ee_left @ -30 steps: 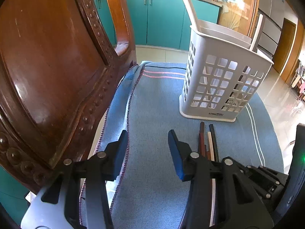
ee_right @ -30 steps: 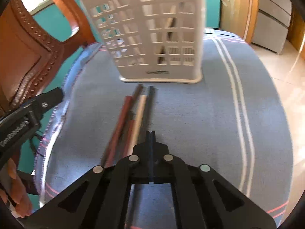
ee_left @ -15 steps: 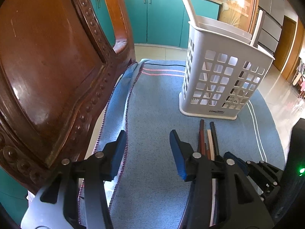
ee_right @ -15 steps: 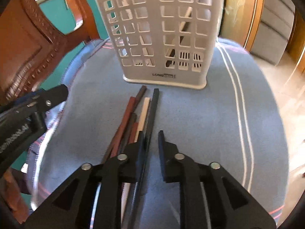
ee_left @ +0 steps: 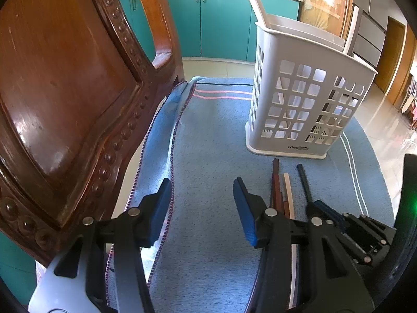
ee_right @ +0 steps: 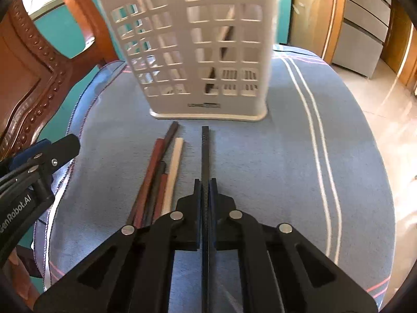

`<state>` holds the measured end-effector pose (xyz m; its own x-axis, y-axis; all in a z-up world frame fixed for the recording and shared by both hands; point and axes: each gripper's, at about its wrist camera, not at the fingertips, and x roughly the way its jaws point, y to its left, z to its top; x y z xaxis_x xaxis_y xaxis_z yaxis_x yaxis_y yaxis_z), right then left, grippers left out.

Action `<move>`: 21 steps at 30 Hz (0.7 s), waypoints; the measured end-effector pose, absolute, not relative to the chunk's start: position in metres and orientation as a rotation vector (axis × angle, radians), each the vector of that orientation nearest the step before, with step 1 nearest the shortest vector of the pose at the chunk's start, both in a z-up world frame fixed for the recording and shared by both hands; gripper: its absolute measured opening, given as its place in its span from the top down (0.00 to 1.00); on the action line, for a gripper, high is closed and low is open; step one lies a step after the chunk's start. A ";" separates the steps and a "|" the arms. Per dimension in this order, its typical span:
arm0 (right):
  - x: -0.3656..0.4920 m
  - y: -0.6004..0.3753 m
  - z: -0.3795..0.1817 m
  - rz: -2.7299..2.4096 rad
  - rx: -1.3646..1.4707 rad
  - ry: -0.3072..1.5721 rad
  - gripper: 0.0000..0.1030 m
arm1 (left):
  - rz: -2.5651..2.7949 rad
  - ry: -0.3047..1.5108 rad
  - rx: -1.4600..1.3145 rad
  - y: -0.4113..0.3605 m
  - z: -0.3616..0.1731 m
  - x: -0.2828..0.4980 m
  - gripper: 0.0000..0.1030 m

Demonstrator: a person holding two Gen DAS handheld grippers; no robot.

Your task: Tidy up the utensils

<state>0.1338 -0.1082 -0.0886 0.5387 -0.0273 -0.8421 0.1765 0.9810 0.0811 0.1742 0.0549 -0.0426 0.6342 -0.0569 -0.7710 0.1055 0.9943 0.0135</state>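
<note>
A white slotted utensil basket [ee_right: 203, 52] stands on a blue cloth [ee_right: 260, 161]; it also shows in the left wrist view [ee_left: 305, 107] with white utensils sticking out. Several chopsticks [ee_right: 159, 172], brown, dark and cream, lie in a bundle in front of it. My right gripper [ee_right: 205, 182] is shut on a black chopstick [ee_right: 205, 151], which points toward the basket and is set apart from the bundle. The black chopstick [ee_left: 303, 182] and bundle [ee_left: 281, 190] also show in the left wrist view. My left gripper [ee_left: 202, 203] is open and empty, left of the chopsticks.
A carved wooden chair back [ee_left: 65, 91] stands close on the left, over the cloth's edge. Teal cabinets [ee_left: 216, 20] lie behind. The cloth drops off to a tiled floor [ee_right: 385, 104] on the right.
My right gripper was shut and empty, opened around the black chopstick, and has now closed on it, shifting it right of the bundle. The left gripper has barely moved.
</note>
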 end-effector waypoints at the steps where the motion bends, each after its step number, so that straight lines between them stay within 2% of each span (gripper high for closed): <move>1: 0.133 -0.114 -0.088 -0.125 0.171 0.999 0.93 | -0.092 0.881 0.061 0.055 -0.043 0.175 0.51; 10: 0.111 -0.166 -0.077 -0.201 0.302 1.030 0.94 | -0.120 0.907 0.056 0.053 -0.051 0.178 0.47; 21: 0.111 -0.167 -0.074 -0.175 0.373 1.034 0.90 | -0.240 0.994 0.054 0.024 -0.073 0.176 0.44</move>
